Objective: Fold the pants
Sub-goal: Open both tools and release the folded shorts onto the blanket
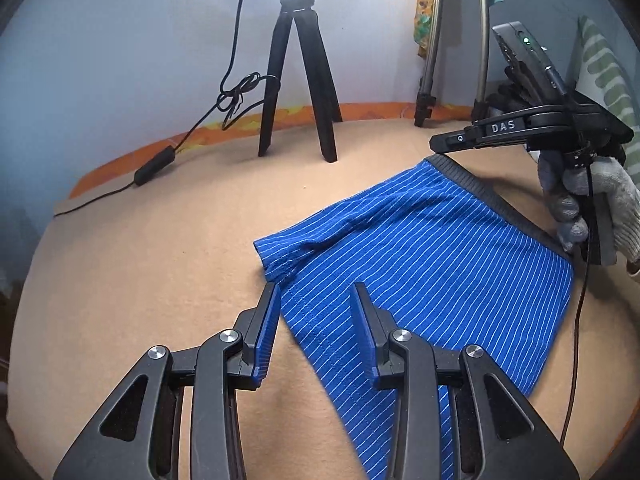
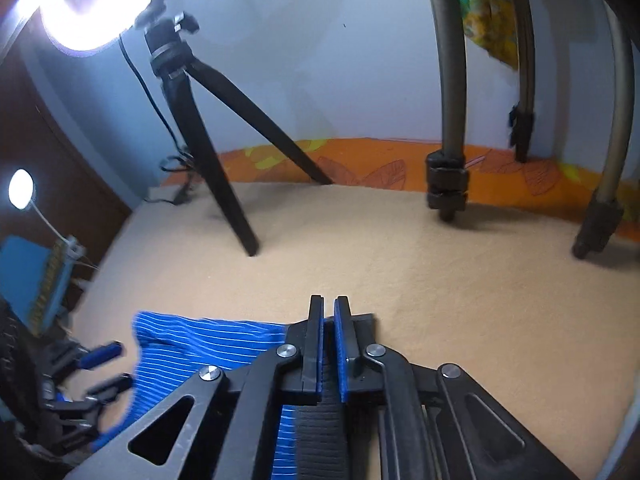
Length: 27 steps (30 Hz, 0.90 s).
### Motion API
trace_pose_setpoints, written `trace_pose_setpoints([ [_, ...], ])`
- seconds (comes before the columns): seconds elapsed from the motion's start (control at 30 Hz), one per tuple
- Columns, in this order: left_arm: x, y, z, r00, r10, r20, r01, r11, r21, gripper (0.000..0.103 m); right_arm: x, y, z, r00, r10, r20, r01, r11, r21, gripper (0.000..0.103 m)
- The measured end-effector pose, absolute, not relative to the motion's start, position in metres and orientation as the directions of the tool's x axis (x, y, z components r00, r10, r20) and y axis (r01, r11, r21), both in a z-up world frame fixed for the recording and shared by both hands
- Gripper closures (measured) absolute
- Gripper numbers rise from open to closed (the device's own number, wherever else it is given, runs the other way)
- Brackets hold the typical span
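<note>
Item: blue pin-striped pants [image 1: 420,248] with a dark ribbed waistband [image 1: 486,196], lying flat on a tan-covered bed [image 1: 160,264], evidently spread out ready for a fold. The right gripper [image 2: 329,312], held in a grey-gloved hand [image 1: 580,196], has its fingers closed on the waistband's far corner, while the left gripper [image 1: 316,300] keeps its fingers partly open astride the leg hem without pressing, probably lining up the second grasp. Legible writing: "DAS" on the right gripper's arm; no garment label visible.
</note>
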<state>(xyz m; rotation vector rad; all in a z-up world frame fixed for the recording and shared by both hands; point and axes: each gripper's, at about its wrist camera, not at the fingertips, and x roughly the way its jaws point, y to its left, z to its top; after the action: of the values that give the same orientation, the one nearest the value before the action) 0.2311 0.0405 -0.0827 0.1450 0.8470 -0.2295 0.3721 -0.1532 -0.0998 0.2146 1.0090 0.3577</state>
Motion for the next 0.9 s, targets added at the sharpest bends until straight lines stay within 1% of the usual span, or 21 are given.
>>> trace_pose_setpoints([
  [0.03,0.231,0.04,-0.082,0.64,-0.144,-0.755,0.257,0.966,0.034,0.069,0.373,-0.155,-0.1,0.492,0.363,-0.791,-0.171,0.932,0.321,0.103],
  [0.13,0.23,0.041,-0.081,0.645,-0.144,-0.751,0.253,0.967,0.033,0.069,0.374,-0.171,-0.1,0.526,0.332,-0.783,-0.098,0.938,0.332,0.103],
  [0.2,0.23,0.042,-0.08,0.645,-0.142,-0.751,0.251,0.967,0.032,0.069,0.371,-0.18,-0.099,0.542,0.365,-0.757,-0.085,0.92,0.383,0.103],
  [0.27,0.231,0.043,-0.081,0.644,-0.141,-0.752,0.248,0.968,0.031,0.069,0.372,-0.183,-0.097,0.516,0.454,-0.727,-0.113,0.877,0.467,0.093],
  [0.3,0.23,0.043,-0.081,0.643,-0.141,-0.753,0.247,0.969,0.03,0.069,0.372,-0.183,-0.097,0.503,0.476,-0.721,-0.129,0.866,0.483,0.078],
  [0.33,0.23,0.043,-0.081,0.642,-0.141,-0.754,0.245,0.969,0.027,0.069,0.371,-0.178,-0.096,0.492,0.494,-0.717,-0.157,0.86,0.485,0.07],
  [0.37,0.23,0.043,-0.082,0.641,-0.141,-0.754,0.245,0.969,0.026,0.069,0.37,-0.173,-0.096,0.48,0.495,-0.725,-0.181,0.864,0.47,0.066],
  [0.47,0.231,0.043,-0.081,0.641,-0.141,-0.754,0.245,0.969,0.027,0.069,0.373,-0.158,-0.102,0.434,0.48,-0.762,-0.212,0.877,0.432,0.066],
  [0.53,0.231,0.042,-0.081,0.641,-0.14,-0.755,0.247,0.968,0.03,0.069,0.373,-0.154,-0.107,0.416,0.48,-0.772,-0.215,0.877,0.43,0.067],
  [0.57,0.232,0.042,-0.082,0.641,-0.14,-0.755,0.248,0.968,0.031,0.069,0.373,-0.152,-0.107,0.416,0.48,-0.772,-0.218,0.877,0.428,0.071],
  [0.63,0.232,0.041,-0.082,0.64,-0.139,-0.756,0.248,0.968,0.032,0.069,0.373,-0.147,-0.107,0.416,0.487,-0.768,-0.229,0.873,0.43,0.086],
  [0.67,0.232,0.041,-0.082,0.639,-0.139,-0.757,0.247,0.969,0.031,0.069,0.371,-0.145,-0.106,0.426,0.474,-0.771,-0.233,0.881,0.412,0.099],
  [0.73,0.232,0.041,-0.082,0.639,-0.138,-0.757,0.246,0.969,0.032,0.069,0.369,-0.145,-0.102,0.444,0.458,-0.77,-0.232,0.889,0.395,0.103],
  [0.8,0.232,0.041,-0.082,0.641,-0.136,-0.756,0.246,0.969,0.034,0.069,0.368,-0.148,-0.099,0.474,0.442,-0.762,-0.223,0.897,0.381,0.103],
  [0.9,0.231,0.043,-0.081,0.644,-0.131,-0.754,0.24,0.97,0.036,0.069,0.37,-0.158,-0.098,0.513,0.382,-0.769,-0.163,0.923,0.349,0.103],
])
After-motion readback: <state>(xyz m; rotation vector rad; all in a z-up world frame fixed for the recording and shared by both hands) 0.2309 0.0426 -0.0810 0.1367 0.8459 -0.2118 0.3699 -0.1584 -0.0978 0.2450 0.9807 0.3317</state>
